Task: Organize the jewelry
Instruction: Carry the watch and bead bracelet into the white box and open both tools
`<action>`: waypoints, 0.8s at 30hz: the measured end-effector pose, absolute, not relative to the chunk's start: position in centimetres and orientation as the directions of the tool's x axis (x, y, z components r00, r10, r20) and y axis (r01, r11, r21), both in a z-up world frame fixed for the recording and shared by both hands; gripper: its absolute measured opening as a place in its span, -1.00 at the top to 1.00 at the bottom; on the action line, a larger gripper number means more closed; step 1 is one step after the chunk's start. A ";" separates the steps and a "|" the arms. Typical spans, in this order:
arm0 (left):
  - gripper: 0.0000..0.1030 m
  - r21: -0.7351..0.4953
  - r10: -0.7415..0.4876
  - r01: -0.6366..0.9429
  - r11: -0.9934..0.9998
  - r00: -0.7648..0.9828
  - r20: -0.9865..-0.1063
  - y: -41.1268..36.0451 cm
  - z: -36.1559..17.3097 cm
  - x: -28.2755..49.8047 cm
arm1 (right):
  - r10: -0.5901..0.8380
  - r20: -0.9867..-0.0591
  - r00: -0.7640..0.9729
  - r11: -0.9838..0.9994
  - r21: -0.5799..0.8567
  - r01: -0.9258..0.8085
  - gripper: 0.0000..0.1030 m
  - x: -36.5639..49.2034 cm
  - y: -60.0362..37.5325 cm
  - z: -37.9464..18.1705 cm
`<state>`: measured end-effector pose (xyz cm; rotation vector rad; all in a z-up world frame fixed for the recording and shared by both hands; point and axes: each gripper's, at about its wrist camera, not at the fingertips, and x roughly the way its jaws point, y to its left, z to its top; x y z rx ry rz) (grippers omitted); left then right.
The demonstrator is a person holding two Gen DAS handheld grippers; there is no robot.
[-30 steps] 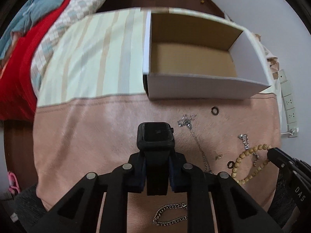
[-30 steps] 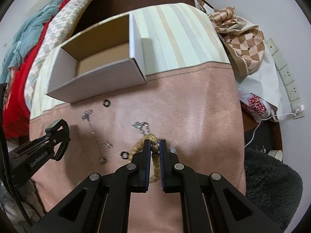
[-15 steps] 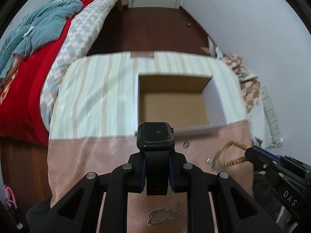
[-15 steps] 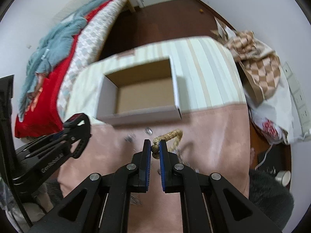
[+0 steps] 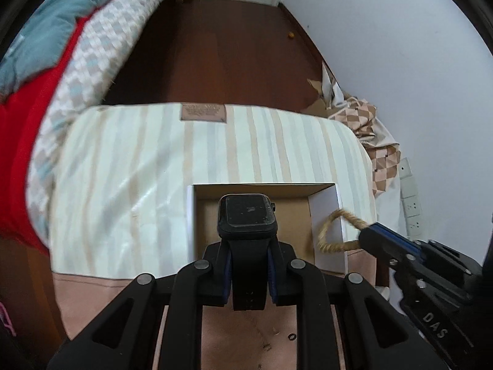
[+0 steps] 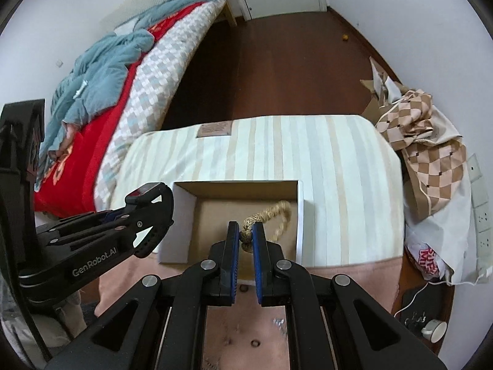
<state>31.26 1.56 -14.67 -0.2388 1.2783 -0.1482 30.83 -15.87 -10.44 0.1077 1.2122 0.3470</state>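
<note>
My left gripper [image 5: 248,257] is shut on the strap of a black smartwatch [image 5: 246,214] and holds it above the open white cardboard box [image 5: 326,215]. My right gripper [image 6: 245,234] is shut on a wooden bead bracelet [image 6: 277,212], which dangles over the right side of the box [image 6: 300,215]. The bracelet [image 5: 331,234] and the right gripper [image 5: 366,232] also show at the right in the left wrist view. The left gripper [image 6: 148,195] shows at the left in the right wrist view.
The box stands on a table covered by a striped cloth [image 6: 339,160] and a pink cloth [image 5: 98,296]. Small rings [image 6: 255,343] and a bit of chain [image 6: 279,322] lie on the pink cloth below. A bed [image 6: 123,71] is at the left, bags [image 6: 431,154] at the right.
Both grippers have risen and moved forward from over the pink cloth to above the box, carrying the watch and the bracelet. The bracelet was lifted off the table.
</note>
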 end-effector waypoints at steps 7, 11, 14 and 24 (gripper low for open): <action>0.57 -0.326 -0.300 -0.097 0.940 0.217 -0.929 2.4 -16.8 33.5 | 0.380 -0.911 0.159 0.913 0.343 -0.219 0.82 34.3 -14.9 -14.9; -0.62 -0.311 -0.279 -0.095 0.946 0.253 -0.926 2.9 -15.7 33.5 | 0.359 -0.926 0.119 0.920 0.330 -0.211 0.48 34.6 -15.0 -15.8; -0.63 -0.267 -0.235 -0.085 0.960 0.278 -0.931 3.2 -14.7 33.1 | 0.329 -0.933 0.146 0.932 0.296 -0.207 -0.05 34.1 -15.4 -15.4; -0.98 -0.008 0.030 -0.097 0.995 0.377 -0.926 3.9 -14.7 28.5 | 0.087 -0.969 0.231 0.983 0.046 -0.179 -0.87 30.6 -15.8 -15.6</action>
